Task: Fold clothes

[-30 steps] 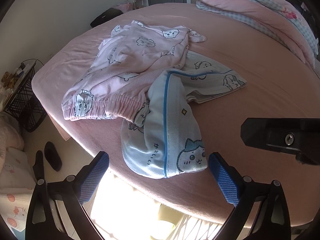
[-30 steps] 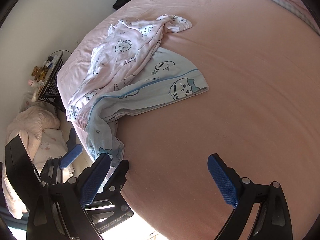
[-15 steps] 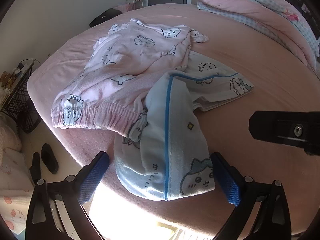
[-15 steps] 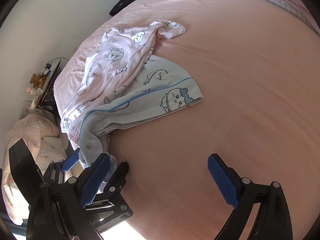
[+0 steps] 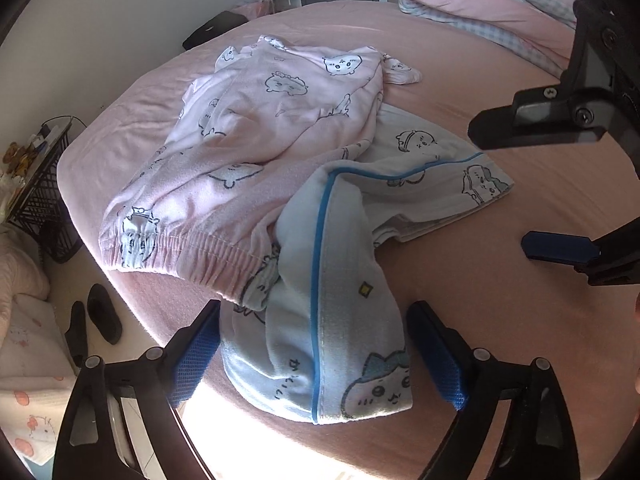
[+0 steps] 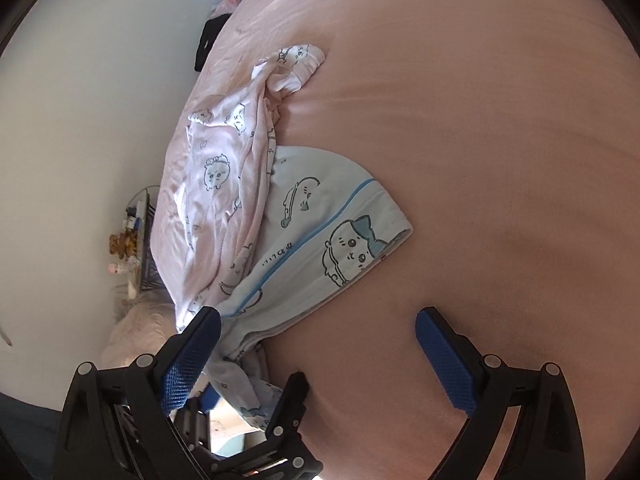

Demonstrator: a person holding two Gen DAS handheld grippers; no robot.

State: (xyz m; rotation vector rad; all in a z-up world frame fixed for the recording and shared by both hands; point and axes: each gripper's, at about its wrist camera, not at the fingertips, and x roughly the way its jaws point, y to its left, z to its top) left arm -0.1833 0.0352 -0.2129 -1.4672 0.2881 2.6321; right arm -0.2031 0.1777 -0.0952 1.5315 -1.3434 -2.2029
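Two garments lie heaped near the bed's left edge, by the corner closest to the grippers. The pink one is spread along that edge with its elastic waistband toward the corner; the pale blue one, with a blue piping stripe and cartoon faces, overlaps it and has one end folded forward so that it droops at the bed's edge, while its other end lies flat further in on the sheet.

The left gripper straddles that drooping blue end — the cloth sits between the blue pads, which are closing but do not yet press on it; the jaws are wide.

The right gripper stands wide apart too, holding nothing. Its left pad overlaps the blue garment's near edge; the right pad is over bare sheet. In the left view it shows at the right edge, above the sheet and beside the blue garment's flat end.

A rumpled pink quilt lies at the far right corner. A black wire rack stands on the floor left of the bed, with dark slippers nearby.
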